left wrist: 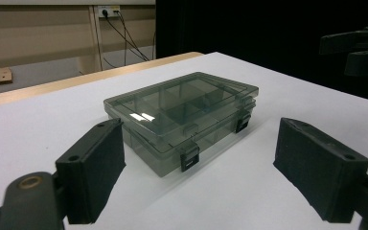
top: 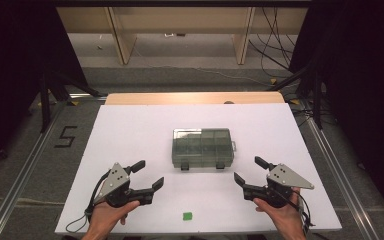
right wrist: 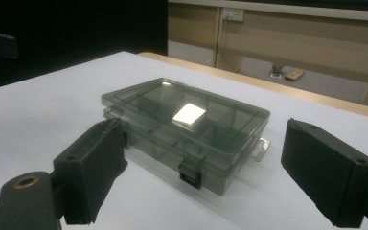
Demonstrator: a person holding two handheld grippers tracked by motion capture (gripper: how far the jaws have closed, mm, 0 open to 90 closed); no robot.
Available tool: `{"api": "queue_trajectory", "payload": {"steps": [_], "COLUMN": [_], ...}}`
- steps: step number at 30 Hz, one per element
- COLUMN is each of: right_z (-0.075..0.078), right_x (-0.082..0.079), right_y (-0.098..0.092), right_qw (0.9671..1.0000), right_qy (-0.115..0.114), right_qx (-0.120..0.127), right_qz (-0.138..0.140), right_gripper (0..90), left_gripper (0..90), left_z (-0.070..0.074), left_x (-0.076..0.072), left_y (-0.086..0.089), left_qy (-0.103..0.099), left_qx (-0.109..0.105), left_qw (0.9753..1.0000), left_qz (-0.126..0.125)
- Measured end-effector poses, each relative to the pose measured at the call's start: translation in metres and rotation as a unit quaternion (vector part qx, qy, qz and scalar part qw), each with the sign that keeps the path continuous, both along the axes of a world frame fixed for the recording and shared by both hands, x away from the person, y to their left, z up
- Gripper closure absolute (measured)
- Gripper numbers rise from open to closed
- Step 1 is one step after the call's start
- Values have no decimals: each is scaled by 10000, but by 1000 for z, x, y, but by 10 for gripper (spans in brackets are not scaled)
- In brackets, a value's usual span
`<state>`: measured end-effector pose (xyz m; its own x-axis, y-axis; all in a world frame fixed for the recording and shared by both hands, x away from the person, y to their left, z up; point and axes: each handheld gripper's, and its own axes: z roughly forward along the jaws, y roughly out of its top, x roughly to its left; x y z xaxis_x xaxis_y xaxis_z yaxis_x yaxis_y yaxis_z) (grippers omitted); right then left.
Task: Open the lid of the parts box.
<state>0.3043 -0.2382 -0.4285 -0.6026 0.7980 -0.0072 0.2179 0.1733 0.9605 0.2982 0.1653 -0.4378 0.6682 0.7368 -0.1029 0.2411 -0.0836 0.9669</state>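
Both my hands at the table's near edge, left gripper [top: 146, 176] jaws wide apart, holding nothing, right gripper [top: 247, 172] likewise spread and empty, both angled inward toward the closed clear compartment box [top: 202, 147] mid-table [top: 130, 130], apart from it, latches facing me.

Your forearms run off the bottom edge of the high view, so you see just the hands behind the left gripper [top: 147, 176] and right gripper [top: 246, 170]. In each gripper view the jaw bases are cut by the lower edge. Whatever lies inside the smoky compartment box [top: 202, 147] is too dim to tell, and a glare patch [right wrist: 189, 114] blanks part of its lid.
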Motion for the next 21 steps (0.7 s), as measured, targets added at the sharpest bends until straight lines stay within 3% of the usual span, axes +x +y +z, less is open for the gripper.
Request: {"api": "queue_trajectory", "payload": {"steps": [8, 13, 15, 16, 18, 20, 21], "right_z": [0, -1, -1, -1, -2, -1, -2], "right_x": [3, 5, 7, 7, 9, 10, 12], "right_y": [-1, -1, -2, -2, -2, -4, -4], "right_qw": [10000, 9999, 9997, 9997, 9997, 9993, 9995], "right_qy": [29, 44, 98, 112, 80, 118, 88], "right_qx": [2, -132, -194, -206, -187, -338, -259], "right_qz": [23, 4, 70, 89, 141, 128, 162], "right_gripper": [209, 307, 338, 365, 410, 455, 476], "left_gripper": [304, 503, 540, 576, 624, 672, 700], "left_z": [-2, -1, -2, -2, -3, -5, -5], "left_x": [1, 2, 2, 3, 4, 5, 7], "left_y": [-2, -1, -3, -2, -3, -3, -3], "left_qy": [83, 68, 139, 115, 129, 132, 89], "left_qx": [70, 156, 99, 212, 220, 285, 382], "left_qw": [9998, 9993, 9993, 9991, 9990, 9988, 9983], "left_qz": [-166, -334, -339, -353, -358, -380, -431]}}
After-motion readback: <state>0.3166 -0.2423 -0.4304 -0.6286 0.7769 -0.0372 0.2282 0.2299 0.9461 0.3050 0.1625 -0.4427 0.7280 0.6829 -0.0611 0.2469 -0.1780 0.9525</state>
